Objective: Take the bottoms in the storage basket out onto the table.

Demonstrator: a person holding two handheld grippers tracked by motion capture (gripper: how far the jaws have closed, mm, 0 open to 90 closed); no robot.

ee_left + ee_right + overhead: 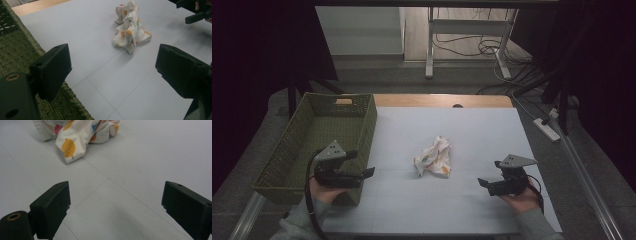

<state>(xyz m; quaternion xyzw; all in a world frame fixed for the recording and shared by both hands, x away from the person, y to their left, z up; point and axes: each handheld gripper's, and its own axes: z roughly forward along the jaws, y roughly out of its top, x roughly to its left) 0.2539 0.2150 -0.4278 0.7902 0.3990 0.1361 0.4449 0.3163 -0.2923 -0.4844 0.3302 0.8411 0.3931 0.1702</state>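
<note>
Crumpled cloth — white with orange, yellow and pink fruit prints, lying bunched near the middle of the pale table surface, untouched. Left gripper: held low at the left of the table, beside the near corner of the green woven basket, jaws spread wide with nothing between them, pointed toward the cloth. Right gripper: held at the right side, jaws likewise spread wide and empty — cloth near but apart, just ahead of it in the right gripper view. Both grippers stand well apart from each other, cloth between.
</note>
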